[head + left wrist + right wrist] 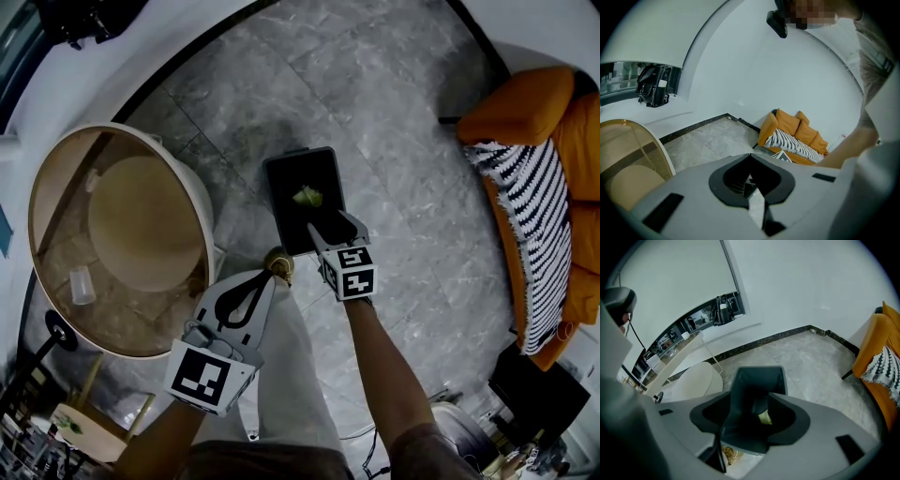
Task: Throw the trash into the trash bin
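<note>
Trash [307, 197], a small crumpled yellow-green scrap, lies on the bottom of the bin [281, 217], which stands on the floor [394, 122] right in front of me. My right gripper [337, 226] hangs over the bin's near edge with its jaws apart and nothing between them. Through the gap I look down into the bin and see the scrap there, clear of my tips. My left gripper [268, 277] is above my leg [300, 375], off to the left of the bin's near corner, with its jaws closed together on nothing.

By its look the scrap is very light and soft, paper or a wrapper, I'd guess. It would crush rather than resist, and it won't break. It might spring out of a loose pinch, so if I had to take it again I'd close across its bulkiest middle, not a stray corner, and squeeze gently but fully. As things lie, I judge the throw done for this piece.
</note>
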Demonstrator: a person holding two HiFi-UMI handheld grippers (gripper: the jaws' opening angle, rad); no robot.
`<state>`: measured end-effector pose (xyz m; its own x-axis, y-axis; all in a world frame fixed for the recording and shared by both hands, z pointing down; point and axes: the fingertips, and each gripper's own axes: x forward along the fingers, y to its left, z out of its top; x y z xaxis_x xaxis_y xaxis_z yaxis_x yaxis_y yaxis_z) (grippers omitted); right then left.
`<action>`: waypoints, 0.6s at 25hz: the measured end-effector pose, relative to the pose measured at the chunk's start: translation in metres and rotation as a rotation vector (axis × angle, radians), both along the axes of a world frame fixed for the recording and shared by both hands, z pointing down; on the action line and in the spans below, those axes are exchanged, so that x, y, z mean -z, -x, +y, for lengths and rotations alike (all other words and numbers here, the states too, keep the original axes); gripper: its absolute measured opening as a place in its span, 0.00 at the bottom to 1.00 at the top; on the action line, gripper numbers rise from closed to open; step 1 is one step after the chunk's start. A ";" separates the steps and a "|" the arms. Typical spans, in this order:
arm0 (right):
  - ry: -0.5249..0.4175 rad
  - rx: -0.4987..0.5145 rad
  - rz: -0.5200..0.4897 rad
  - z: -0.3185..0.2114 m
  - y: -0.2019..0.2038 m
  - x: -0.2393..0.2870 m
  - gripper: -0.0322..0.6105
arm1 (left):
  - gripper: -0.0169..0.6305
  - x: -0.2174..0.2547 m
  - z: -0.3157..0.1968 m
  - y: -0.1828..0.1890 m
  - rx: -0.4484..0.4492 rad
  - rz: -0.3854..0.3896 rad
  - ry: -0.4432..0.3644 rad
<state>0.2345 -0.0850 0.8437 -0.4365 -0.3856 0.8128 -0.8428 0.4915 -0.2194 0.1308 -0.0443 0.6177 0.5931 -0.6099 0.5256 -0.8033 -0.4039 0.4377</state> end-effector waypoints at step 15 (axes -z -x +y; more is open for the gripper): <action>-0.069 -0.039 0.004 0.004 0.012 0.088 0.08 | 0.05 0.048 0.003 0.019 0.017 -0.009 -0.025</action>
<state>0.2224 -0.0807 0.7560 -0.4172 -0.4572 0.7854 -0.8623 0.4720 -0.1833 0.1119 -0.0409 0.5692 0.5780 -0.6330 0.5151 -0.8139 -0.4012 0.4202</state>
